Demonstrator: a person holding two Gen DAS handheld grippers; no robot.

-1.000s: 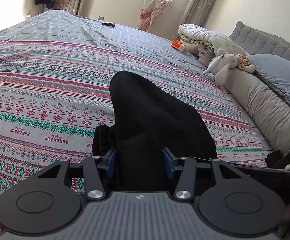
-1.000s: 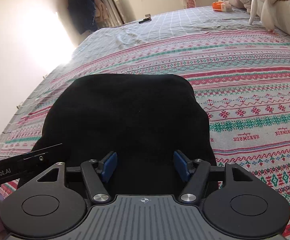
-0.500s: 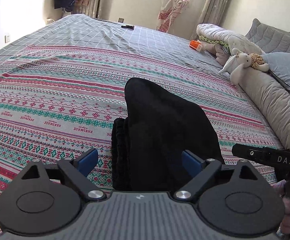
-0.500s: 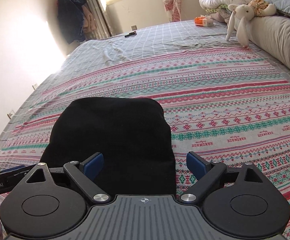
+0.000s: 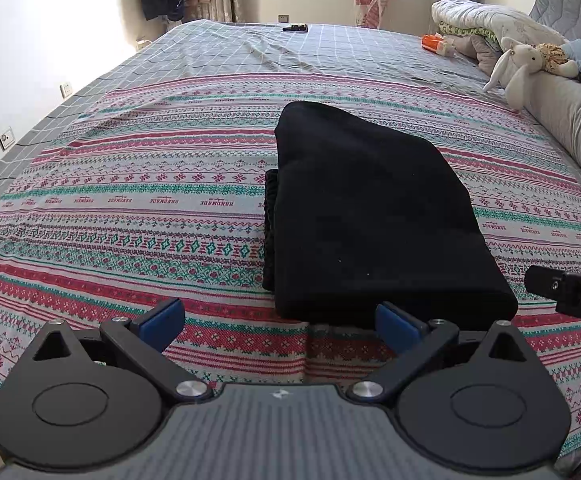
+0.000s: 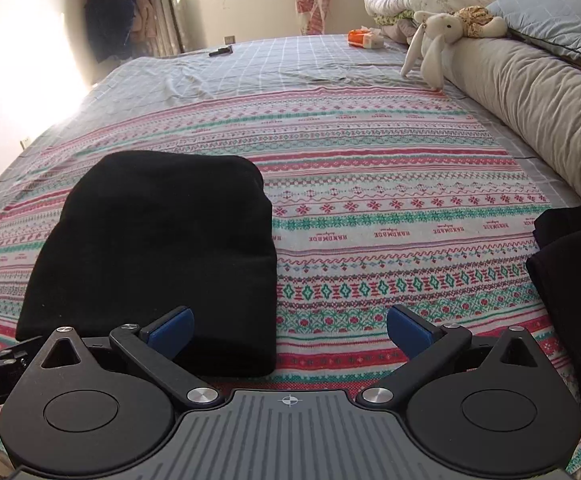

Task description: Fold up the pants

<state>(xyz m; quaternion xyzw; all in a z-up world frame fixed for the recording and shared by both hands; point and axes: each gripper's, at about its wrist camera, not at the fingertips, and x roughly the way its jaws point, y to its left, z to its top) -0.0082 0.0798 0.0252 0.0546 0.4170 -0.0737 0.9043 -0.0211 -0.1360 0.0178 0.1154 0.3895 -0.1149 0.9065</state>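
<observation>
Both sets of fingers are spread wide with nothing in them, having just been opening. The left gripper [image 5: 280,320] has the folded black pants [image 5: 370,216] just ahead of its right finger, lying flat on the patterned bed cover [image 5: 130,200]. The right gripper [image 6: 288,330] sees them ahead of its left finger (another dark garment [image 6: 574,280] sits off past the right finger). A stuffed bunny [image 6: 434,36] is far beyond.

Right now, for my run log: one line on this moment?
pants: folded, on bed | left tongs: open, empty | right tongs: open, empty
</observation>
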